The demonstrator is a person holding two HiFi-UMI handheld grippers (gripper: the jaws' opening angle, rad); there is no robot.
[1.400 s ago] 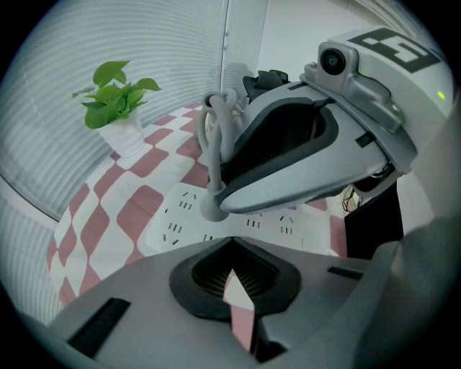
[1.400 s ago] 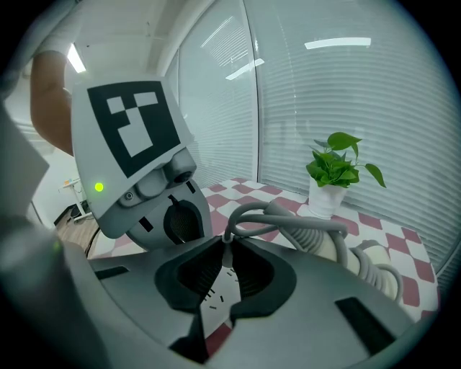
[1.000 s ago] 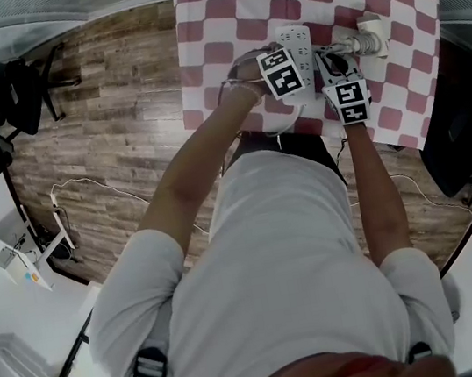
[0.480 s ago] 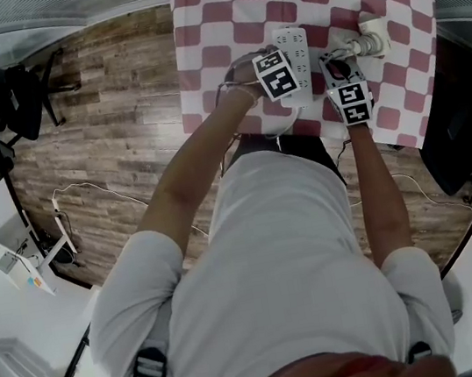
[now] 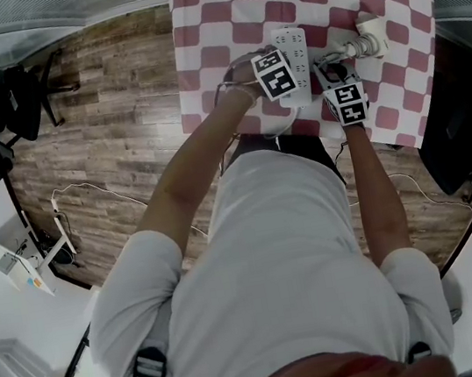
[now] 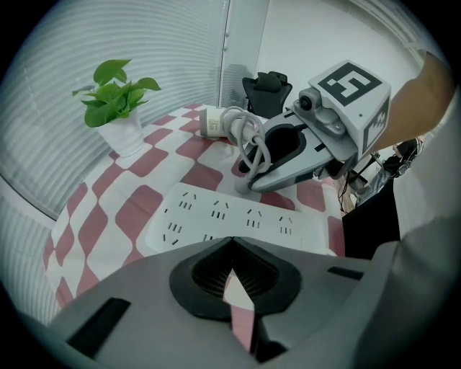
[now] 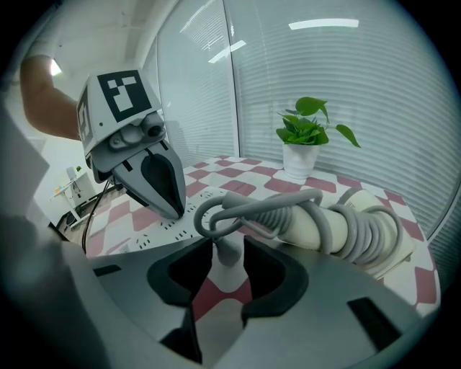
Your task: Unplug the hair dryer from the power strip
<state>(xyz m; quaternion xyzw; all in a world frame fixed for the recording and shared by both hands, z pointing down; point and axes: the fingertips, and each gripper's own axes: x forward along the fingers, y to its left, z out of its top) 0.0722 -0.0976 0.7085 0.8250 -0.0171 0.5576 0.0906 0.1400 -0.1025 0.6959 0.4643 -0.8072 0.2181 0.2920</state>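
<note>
Right gripper [image 7: 227, 243] has sunk slightly toward the cloth since a second ago. Its jaws have just been opening and now stand apart, with the grey plug [image 7: 227, 255] between them and the pads not pressing it.

Checked cloth covers the counter [image 5: 218, 17]. On it the hair dryer [image 7: 311, 226] lies just beyond the right gripper. Its cord [image 7: 360, 230] is wound round the body and ends in a loose loop over the plug. Beside it lies the power strip [image 6: 216, 216]. Every socket in sight is empty, so the plug reads as already out, set on the cloth just off the strip. On the left gripper [image 6: 232, 241] the jaws are closed on nothing, with the tip seemingly resting on the strip.

Risks, as judged:
- The wound cord looks springy. Once free, it may tip or drag the plug, possibly back across the strip.
- Drawing the right jaws back could catch the cord loop hanging close over them and tug the dryer.
- Lifting the left gripper carelessly could shift the strip.

A potted plant [image 6: 115, 101] stands well apart at the far edge and obstructs nothing.
</note>
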